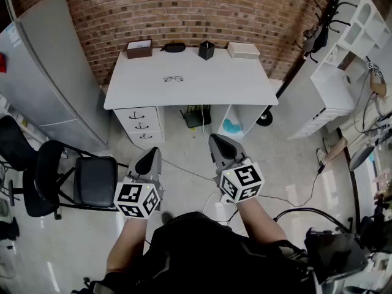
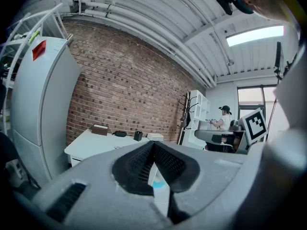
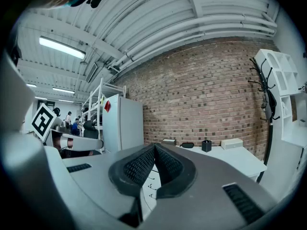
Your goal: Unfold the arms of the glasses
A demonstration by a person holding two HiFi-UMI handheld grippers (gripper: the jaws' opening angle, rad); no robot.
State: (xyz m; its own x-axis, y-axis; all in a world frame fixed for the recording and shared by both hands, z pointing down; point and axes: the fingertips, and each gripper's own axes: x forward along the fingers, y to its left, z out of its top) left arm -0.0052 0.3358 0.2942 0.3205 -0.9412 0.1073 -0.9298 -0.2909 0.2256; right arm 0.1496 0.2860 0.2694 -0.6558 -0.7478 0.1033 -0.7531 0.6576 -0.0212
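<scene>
A pair of thin dark-framed glasses (image 1: 173, 78) lies folded near the middle of the white desk (image 1: 190, 90), far ahead of me. My left gripper (image 1: 147, 159) is held at waist height over the floor, its jaws shut with nothing between them. My right gripper (image 1: 221, 146) is beside it, also shut and empty. In the left gripper view the left gripper (image 2: 153, 144) points toward the desk (image 2: 91, 145). In the right gripper view the right gripper (image 3: 154, 148) points at the brick wall with the desk (image 3: 240, 159) at right. Both stand well short of the desk.
Along the desk's back edge sit a brown box (image 1: 139, 48), a dark glasses case (image 1: 174, 47), a black pen cup (image 1: 206, 50) and a white box (image 1: 243, 50). A black chair (image 1: 92, 182) stands at left, a grey cabinet (image 1: 52, 84) beyond it, white shelving (image 1: 346, 60) at right. Cables cross the floor.
</scene>
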